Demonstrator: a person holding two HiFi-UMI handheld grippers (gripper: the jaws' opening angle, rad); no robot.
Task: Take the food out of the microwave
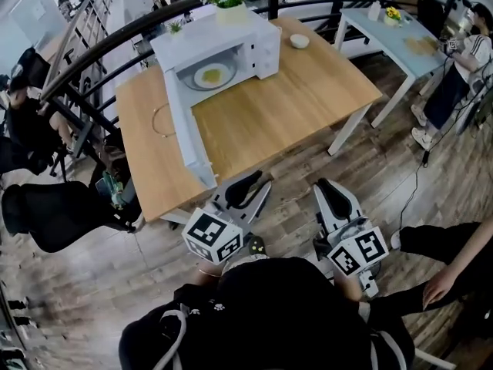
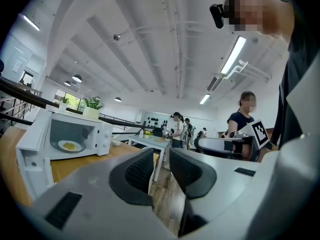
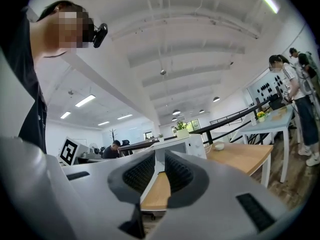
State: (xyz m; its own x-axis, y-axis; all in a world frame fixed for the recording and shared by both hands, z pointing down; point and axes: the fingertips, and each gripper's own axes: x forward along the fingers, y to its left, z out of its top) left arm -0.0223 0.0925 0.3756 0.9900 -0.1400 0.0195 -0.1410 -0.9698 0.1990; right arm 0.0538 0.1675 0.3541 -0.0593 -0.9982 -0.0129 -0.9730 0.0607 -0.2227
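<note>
Left gripper (image 1: pixel 254 183) and right gripper (image 1: pixel 325 188) held low before surface (image 1: pixel 308 91), facing open microwave (image 1: pixel 258 45); jaws narrowly apart, empty

No text, brand or number is legible (marker cubes (image 1: pixel 214 238) carry only square patterns).

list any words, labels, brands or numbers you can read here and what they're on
No text can be read in any view.
The marker cubes on the left gripper and right gripper: black-and-white square patterns, no letters.
The microwave: no legible brand or label.
</note>
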